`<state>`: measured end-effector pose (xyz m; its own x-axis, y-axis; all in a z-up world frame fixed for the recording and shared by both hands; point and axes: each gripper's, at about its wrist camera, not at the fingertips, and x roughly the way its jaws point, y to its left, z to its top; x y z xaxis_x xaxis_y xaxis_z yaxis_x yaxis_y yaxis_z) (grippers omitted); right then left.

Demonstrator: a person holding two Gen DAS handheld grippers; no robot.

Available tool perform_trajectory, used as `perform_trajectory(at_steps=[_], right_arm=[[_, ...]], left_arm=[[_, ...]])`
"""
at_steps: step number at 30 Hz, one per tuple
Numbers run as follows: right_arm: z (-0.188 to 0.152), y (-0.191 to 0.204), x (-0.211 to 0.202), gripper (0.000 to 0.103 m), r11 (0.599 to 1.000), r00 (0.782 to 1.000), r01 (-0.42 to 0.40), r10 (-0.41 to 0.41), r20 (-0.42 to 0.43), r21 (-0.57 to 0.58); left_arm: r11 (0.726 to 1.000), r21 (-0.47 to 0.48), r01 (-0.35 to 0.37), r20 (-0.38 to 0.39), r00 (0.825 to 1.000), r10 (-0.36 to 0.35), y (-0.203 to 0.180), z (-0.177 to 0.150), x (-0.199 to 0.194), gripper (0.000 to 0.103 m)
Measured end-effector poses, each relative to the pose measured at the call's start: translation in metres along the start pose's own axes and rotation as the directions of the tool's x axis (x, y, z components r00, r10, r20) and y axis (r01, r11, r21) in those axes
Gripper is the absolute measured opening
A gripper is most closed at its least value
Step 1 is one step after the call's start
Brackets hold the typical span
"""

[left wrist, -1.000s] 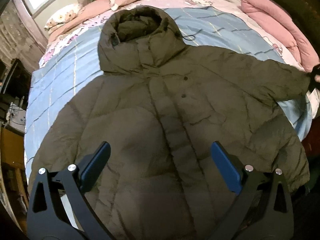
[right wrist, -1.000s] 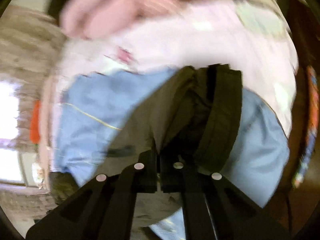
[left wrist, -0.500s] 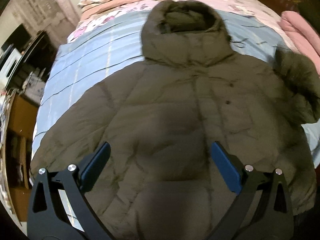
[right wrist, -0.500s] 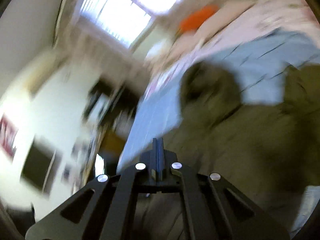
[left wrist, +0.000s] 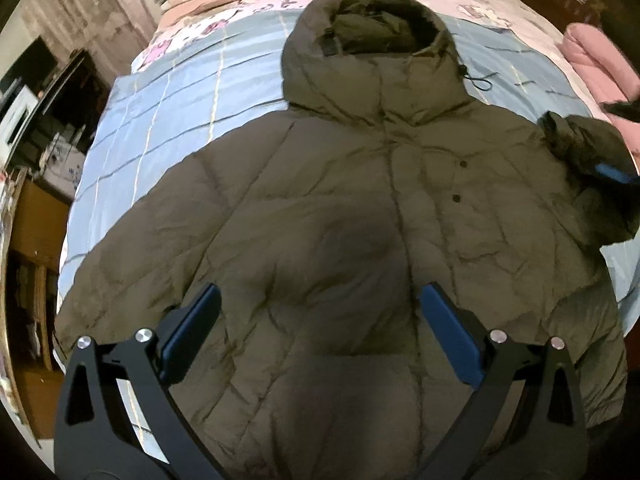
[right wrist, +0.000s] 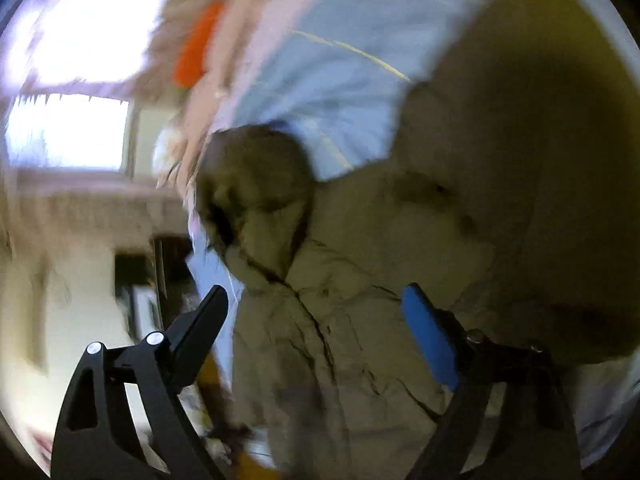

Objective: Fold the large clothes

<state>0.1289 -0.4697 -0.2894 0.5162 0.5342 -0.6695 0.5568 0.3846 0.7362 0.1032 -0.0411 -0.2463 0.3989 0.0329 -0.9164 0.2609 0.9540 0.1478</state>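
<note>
- Left wrist view: olive puffer jacket (left wrist: 340, 216) lies front-up across the blue checked bed (left wrist: 168, 120), hood toward the pillow end.
- One sleeve is bunched at the bed's right edge.
- I read left gripper (left wrist: 318, 336) spread wide, holding nothing.
- Right gripper (right wrist: 320, 340) also apart; its view is badly smeared.

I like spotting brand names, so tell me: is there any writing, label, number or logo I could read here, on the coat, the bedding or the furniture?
None can be read.
Olive hooded coat: no lettering or logo shows, only two dark snaps.
Pink patterned sheet: cartoon-like prints, too small and soft to read as words.
Cluttered shelves left of the bed: any print there is too small to read.
Right wrist view: motion-blurred, nothing legible.
</note>
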Motion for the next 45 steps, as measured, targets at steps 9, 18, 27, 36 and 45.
perform_trajectory(at_steps=[9,18,27,36,45], right_arm=[[0.009,-0.041,-0.010,0.042,0.953,0.936,0.111,-0.196,0.292,0.282],[-0.042,0.035,-0.045,0.004,0.994,0.919,-0.096,0.109,0.378,-0.055],[-0.205,0.108,0.020,0.005,0.893,0.975,-0.215,0.173,-0.139,-0.395],[-0.289,0.129,0.048,0.085,0.639,0.962,0.020,-0.223,-0.159,-0.769],[-0.181,0.104,-0.053,0.085,0.573,0.930,0.289,-0.359,0.082,-0.767]], left_arm=[[0.993,0.103,-0.058,0.005,0.998,0.058,-0.019,-0.002,0.005,0.101],[0.998,0.048,-0.032,-0.002,0.999,0.032,-0.003,0.000,0.003,0.101],[0.991,-0.093,-0.094,0.011,0.995,0.096,0.030,0.003,0.000,0.101],[0.988,-0.075,-0.133,-0.036,0.991,0.130,0.029,0.010,0.031,0.101],[0.988,-0.022,0.156,-0.156,0.975,-0.157,-0.015,0.003,0.049,0.101]])
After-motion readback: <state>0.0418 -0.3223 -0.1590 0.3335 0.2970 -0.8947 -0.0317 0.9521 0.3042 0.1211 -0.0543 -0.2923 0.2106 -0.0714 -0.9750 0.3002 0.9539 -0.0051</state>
